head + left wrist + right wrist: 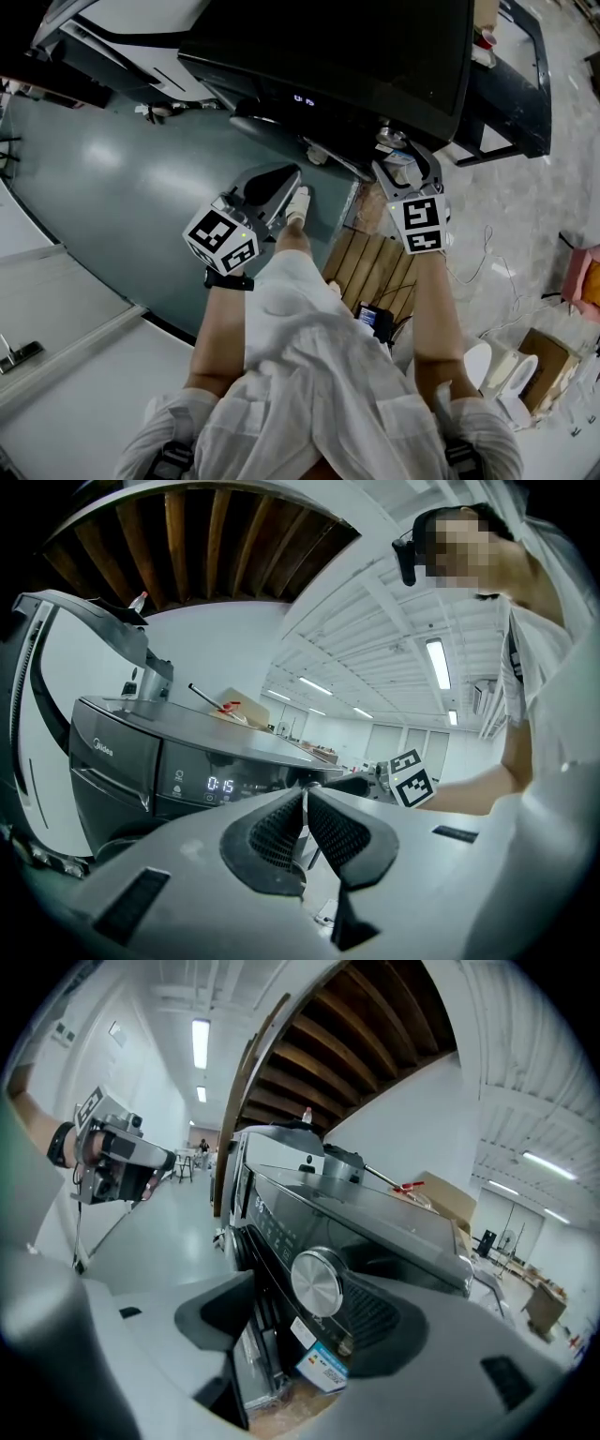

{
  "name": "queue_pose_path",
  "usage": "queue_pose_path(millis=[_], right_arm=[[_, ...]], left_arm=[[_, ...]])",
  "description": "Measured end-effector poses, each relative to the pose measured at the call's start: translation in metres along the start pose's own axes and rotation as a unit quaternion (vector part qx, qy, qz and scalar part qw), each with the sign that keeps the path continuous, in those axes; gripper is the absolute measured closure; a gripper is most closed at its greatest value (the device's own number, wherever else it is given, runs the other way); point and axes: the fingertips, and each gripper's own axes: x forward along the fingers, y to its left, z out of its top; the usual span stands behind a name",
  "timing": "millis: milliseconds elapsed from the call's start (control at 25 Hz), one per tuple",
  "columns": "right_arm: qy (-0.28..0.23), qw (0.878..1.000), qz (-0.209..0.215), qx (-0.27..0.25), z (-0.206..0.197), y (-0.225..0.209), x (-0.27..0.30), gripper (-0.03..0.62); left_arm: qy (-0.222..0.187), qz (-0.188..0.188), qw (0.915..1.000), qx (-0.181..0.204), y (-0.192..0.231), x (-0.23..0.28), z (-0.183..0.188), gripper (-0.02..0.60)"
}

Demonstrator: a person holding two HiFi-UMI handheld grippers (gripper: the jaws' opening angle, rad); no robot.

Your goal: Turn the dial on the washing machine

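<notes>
The black washing machine (375, 56) stands ahead of me, its display (220, 785) lit with 0:15. In the right gripper view the round silver dial (317, 1282) on the front panel sits between the jaws. My right gripper (300, 1284) is open around the dial. Its right pad (375, 1316) lies close beside the dial and the left jaw stands clear. From above, the right gripper (401, 152) reaches under the machine's front edge. My left gripper (292, 174) is held left of it, off the machine. The left gripper (305, 799) is shut with nothing between its pads.
A wooden pallet (375, 267) lies under the machine's right side by my feet. Grey-green floor (122, 178) spreads to the left. Another pale appliance (122, 28) stands at the upper left. A cardboard box (544, 361) and loose cables (487, 258) lie on the right.
</notes>
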Motion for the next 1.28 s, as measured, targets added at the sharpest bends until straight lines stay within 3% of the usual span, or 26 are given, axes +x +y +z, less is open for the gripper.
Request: queue_pose_path(millis=[160,320,800,1280], right_arm=[[0.030,0.997,0.021,0.066,-0.021,0.002,0.003,0.276],[0.026,0.996,0.021,0.087,-0.022,0.001,0.006,0.272],[0.058,0.991,0.056,0.107,-0.043,0.013,0.024,0.276],[0.053,0.990,0.068,0.116,-0.043,0.023,0.032,0.271]], left_arm=[[0.004,-0.002,1.0000,0.001,-0.002,0.001,-0.002,0.566],[0.005,-0.006,1.0000,0.001,-0.005,0.004,-0.001,0.566],[0.012,-0.010,0.9999,0.001,-0.007,0.009,-0.006,0.566],[0.016,-0.009,0.9998,0.003,-0.009,0.003,-0.009,0.566]])
